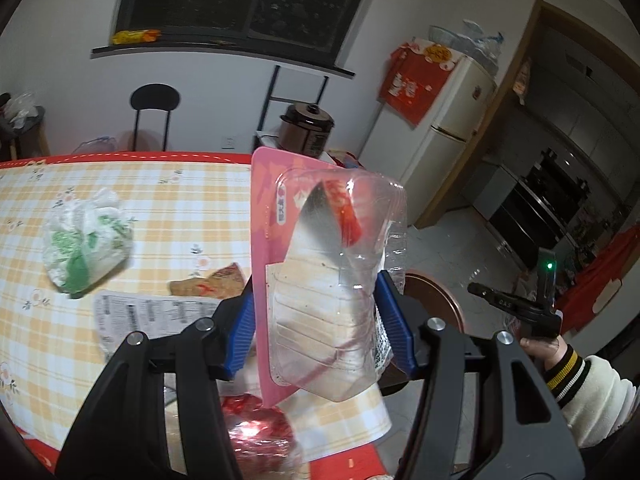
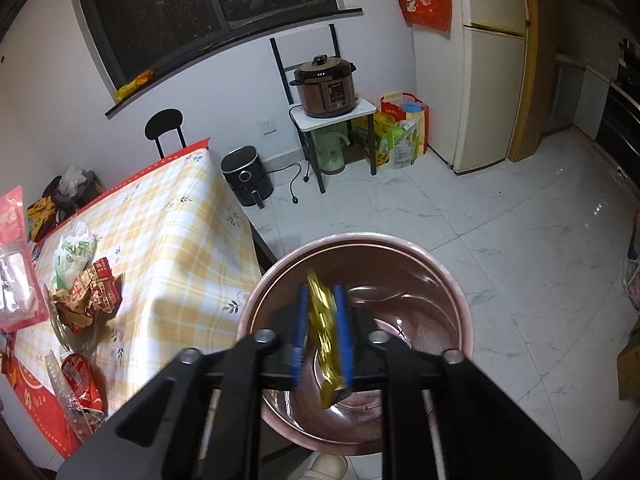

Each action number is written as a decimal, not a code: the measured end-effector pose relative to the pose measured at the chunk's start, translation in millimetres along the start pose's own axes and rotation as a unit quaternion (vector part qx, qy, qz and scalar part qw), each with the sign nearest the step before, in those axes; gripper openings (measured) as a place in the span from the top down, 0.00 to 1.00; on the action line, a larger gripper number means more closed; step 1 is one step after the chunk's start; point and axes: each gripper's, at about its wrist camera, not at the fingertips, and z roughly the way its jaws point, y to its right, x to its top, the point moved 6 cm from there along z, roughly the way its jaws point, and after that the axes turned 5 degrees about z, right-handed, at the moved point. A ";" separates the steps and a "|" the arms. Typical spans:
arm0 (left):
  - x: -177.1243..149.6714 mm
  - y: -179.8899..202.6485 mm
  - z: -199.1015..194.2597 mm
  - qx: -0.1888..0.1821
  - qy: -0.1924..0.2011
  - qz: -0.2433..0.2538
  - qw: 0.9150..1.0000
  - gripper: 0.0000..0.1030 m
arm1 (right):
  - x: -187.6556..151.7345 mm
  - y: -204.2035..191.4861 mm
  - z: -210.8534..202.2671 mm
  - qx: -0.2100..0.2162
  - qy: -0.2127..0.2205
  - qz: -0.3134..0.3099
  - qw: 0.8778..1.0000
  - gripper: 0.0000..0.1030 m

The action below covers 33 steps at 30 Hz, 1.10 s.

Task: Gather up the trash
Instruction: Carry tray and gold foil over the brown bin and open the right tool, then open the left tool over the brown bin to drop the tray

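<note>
The right gripper (image 2: 322,334) hangs directly over the round brown bin (image 2: 460,292) that stands on the floor beside the table (image 2: 180,240). A gold wrapper (image 2: 326,332) is between its blue pads. It lies against the right pad, and I see a small gap at the left pad, so I judge the pads are no more pressing it; the wrapper is blurred, so I am not fully sure.

To finish this drop well, the person should spread the jaws a little more and keep the gripper above the middle of the bin, so the light foil falls inside and does not stick to the pad.

The left gripper (image 1: 316,320) pinches a pink blister pack (image 1: 320,280) with clear plastic front, upright between its pads, above the table edge.

The left wrist view shows things the other does not show: a white and green bag (image 1: 86,236), a printed paper (image 1: 140,316) and a brown wrapper (image 1: 212,282) on the cloth, and the person's striped cuff (image 1: 568,372). The right wrist view alone shows inside the bin, and also a crumpled red carton (image 2: 94,296) and a red can (image 2: 82,380) near the table corner.
</note>
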 end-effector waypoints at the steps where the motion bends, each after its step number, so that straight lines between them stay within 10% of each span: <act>1: 0.2 6.1 4.9 -0.005 -0.002 0.005 1.000 0.44 | 1.4 2.2 -5.1 -0.002 0.006 -0.001 1.000 0.63; 9: 2.0 57.9 47.5 -0.048 -0.028 0.041 0.998 0.44 | 11.0 23.5 -53.9 -0.013 0.053 0.004 0.998 0.05; 27: -10.4 185.3 176.1 -0.147 -0.114 0.122 0.975 0.42 | -32.7 115.9 -114.9 -0.084 0.068 0.087 0.990 0.05; 33: 3.2 219.4 199.3 -0.187 -0.103 0.128 0.968 0.15 | -43.6 127.7 -127.2 -0.095 0.073 0.100 0.988 0.05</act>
